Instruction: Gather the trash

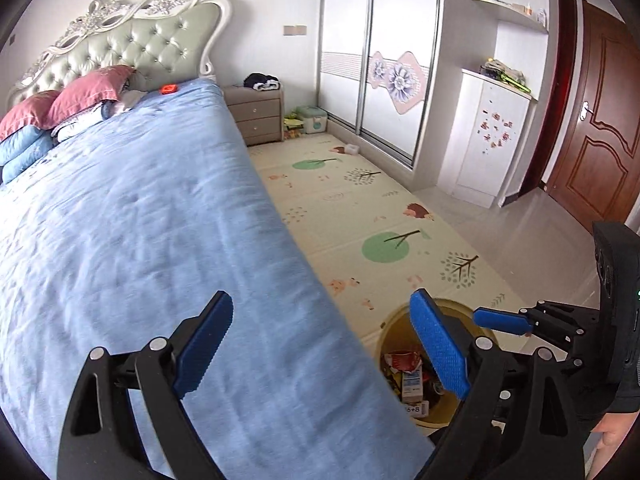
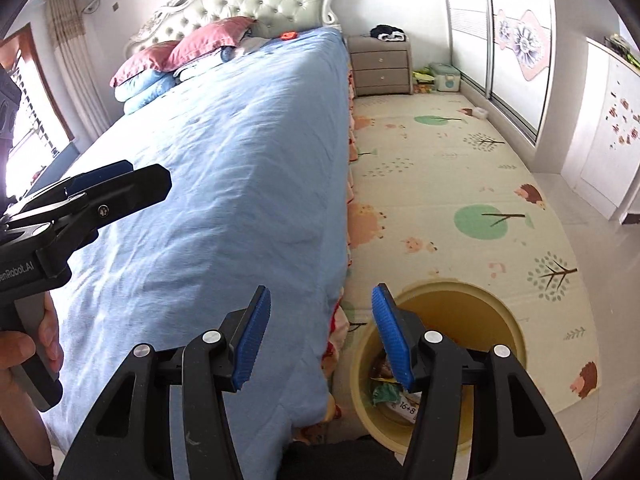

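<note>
A bed (image 1: 132, 208) with a blue cover fills the left of both views, its tufted headboard (image 1: 132, 44) against the far wall. 2 pink pillows (image 1: 72, 98) lie on folded blue bedding at the head end, and a small red item (image 1: 168, 89) sits on the cover near the headboard. A patterned play mat (image 1: 360, 208) covers the floor to the right of the bed, running to a wardrobe (image 1: 380, 52) with sliding doors. A 2-drawer nightstand (image 1: 256, 114) stands beside the head of the bed with dark clothing on top.

The yellow bin (image 2: 472, 312) stands on the mat just beside the foot end of the bed, open at the top. The trash (image 2: 396, 396) lies in its bottom: crumpled wrappers and a small carton, perhaps more that the fingers hide.

The left gripper (image 1: 320, 344) hangs above the bed's edge, jaws spread wide with nothing between them. The right gripper (image 2: 320, 336) is over the gap between bed and bin, jaws about half apart and empty, blue pads (image 2: 252, 340) bare. A hand (image 2: 24, 356) grips the left tool's handle.
</note>
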